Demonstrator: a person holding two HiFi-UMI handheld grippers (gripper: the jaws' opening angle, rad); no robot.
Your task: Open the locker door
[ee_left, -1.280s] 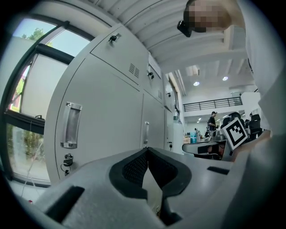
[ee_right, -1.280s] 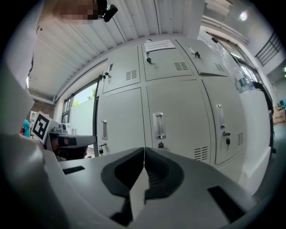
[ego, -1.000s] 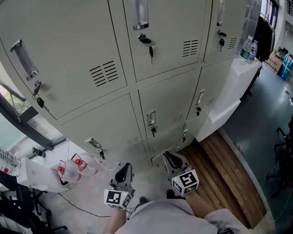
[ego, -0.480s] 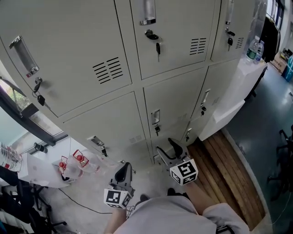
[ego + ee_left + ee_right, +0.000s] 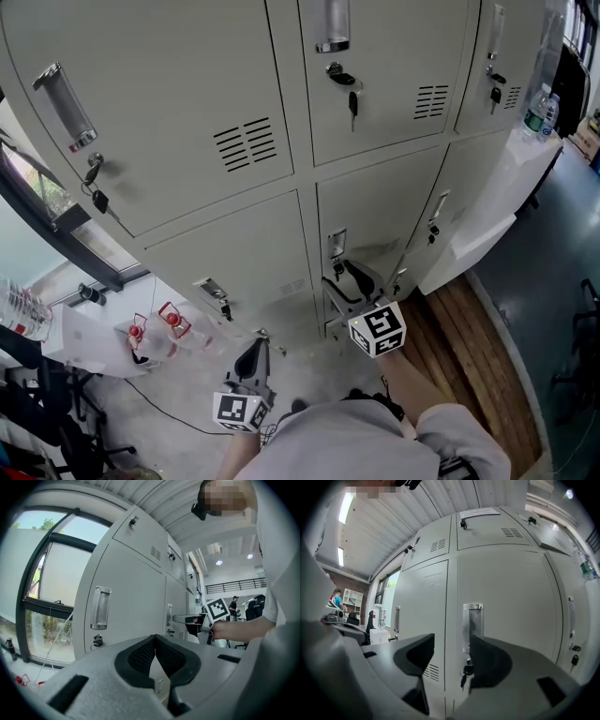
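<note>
**Q:** Where is the locker door, and what stage are you at?

**A:** The locker door (image 5: 375,202) is in the middle column of a grey bank of lockers, just below the topmost door in the head view; it is shut, flush with its neighbours; I judge this the approach, before any contact.

**Q:** What are your tools doing?

**A:** My right gripper (image 5: 451,644) has its jaws spread wide with nothing between the pads; it is raised toward the door, near but not touching; my left gripper (image 5: 154,641) hangs low, jaws pressed together on nothing.

**Q:** Which way does the handle run?

**A:** The handle (image 5: 472,627) is a narrow recessed metal pull; its long axis runs up and down, and it faces out toward me; in the right gripper view it sits over by the right jaw, partly behind it; a key (image 5: 465,670) hangs in the lock just beneath.

**Q:** And next?

**A:** I think I must shift right to centre the pull in the gap, go forward, close on it, then draw the door outward; which side the hinges are on I cannot tell.
</note>
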